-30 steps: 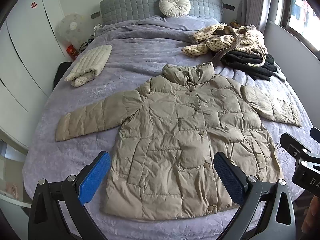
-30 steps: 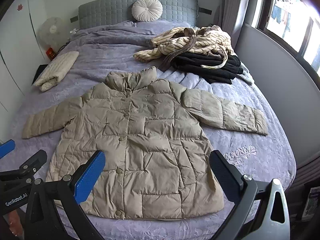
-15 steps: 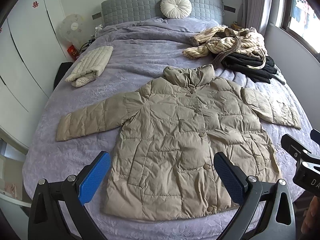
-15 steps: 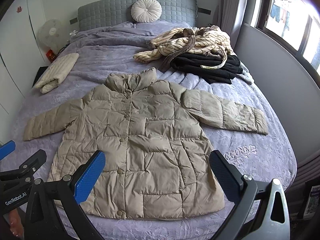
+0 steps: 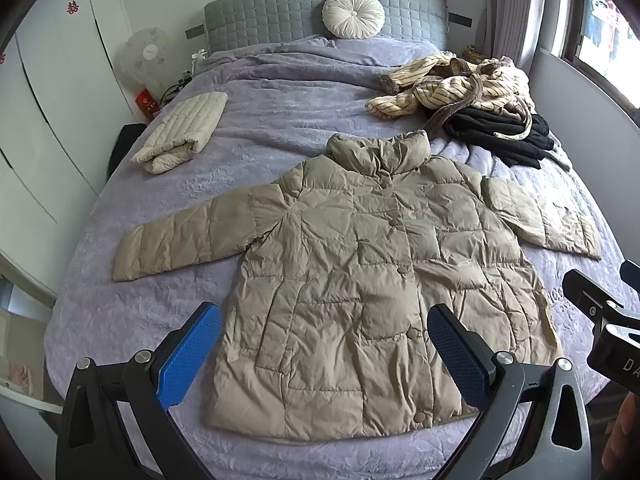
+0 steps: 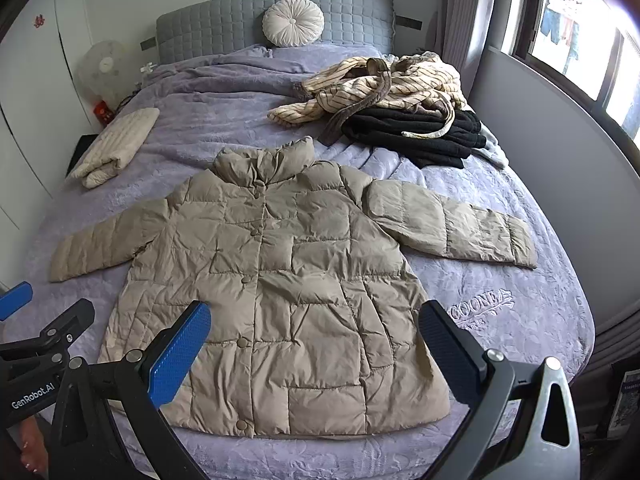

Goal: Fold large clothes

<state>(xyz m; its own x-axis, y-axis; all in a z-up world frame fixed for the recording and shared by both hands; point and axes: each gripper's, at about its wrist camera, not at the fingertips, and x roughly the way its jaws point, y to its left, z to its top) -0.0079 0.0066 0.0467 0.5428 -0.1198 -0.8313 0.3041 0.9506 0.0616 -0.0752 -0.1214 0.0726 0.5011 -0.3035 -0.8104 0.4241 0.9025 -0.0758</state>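
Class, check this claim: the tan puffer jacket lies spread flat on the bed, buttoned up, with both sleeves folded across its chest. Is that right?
Not quite. The tan puffer jacket does lie flat and buttoned on the bed, but its sleeves are not folded in; both stretch outward to the sides, as the right wrist view shows.

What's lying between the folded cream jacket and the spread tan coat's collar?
Nothing: only bare purple bedspread between the folded cream jacket and tan coat, clearest in the left wrist view.
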